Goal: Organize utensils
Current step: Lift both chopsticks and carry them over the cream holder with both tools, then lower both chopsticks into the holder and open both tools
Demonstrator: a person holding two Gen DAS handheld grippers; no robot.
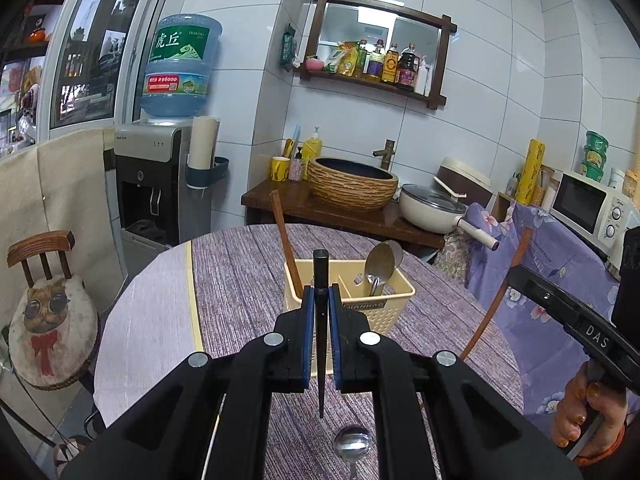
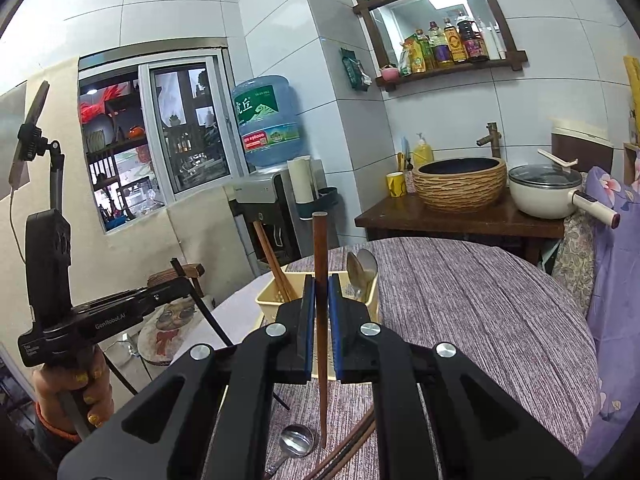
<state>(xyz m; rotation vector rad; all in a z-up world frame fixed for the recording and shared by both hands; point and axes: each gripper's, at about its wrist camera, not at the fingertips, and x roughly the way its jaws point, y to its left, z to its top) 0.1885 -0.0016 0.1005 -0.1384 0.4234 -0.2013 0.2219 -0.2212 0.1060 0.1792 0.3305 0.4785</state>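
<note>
My left gripper (image 1: 320,294) is shut on a black chopstick (image 1: 320,344) that stands upright above the table. My right gripper (image 2: 320,284) is shut on a brown wooden chopstick (image 2: 321,352), also upright; in the left wrist view that brown chopstick (image 1: 496,296) slants at the right. Ahead stands a cream utensil basket (image 1: 394,300) holding one brown chopstick (image 1: 286,240) in its left compartment and metal spoons (image 1: 382,264) in its right. A loose metal spoon (image 1: 352,446) lies on the cloth below the grippers. More chopsticks (image 2: 344,454) lie on the table beside that spoon (image 2: 296,440).
The round table (image 1: 240,280) has a purple-grey cloth. Behind it a wooden counter (image 1: 280,200) carries a woven basin (image 1: 352,182) and a white pan (image 1: 432,208). A water dispenser (image 1: 156,184) and a cat-cushion chair (image 1: 52,320) stand left. A microwave (image 1: 592,204) sits right.
</note>
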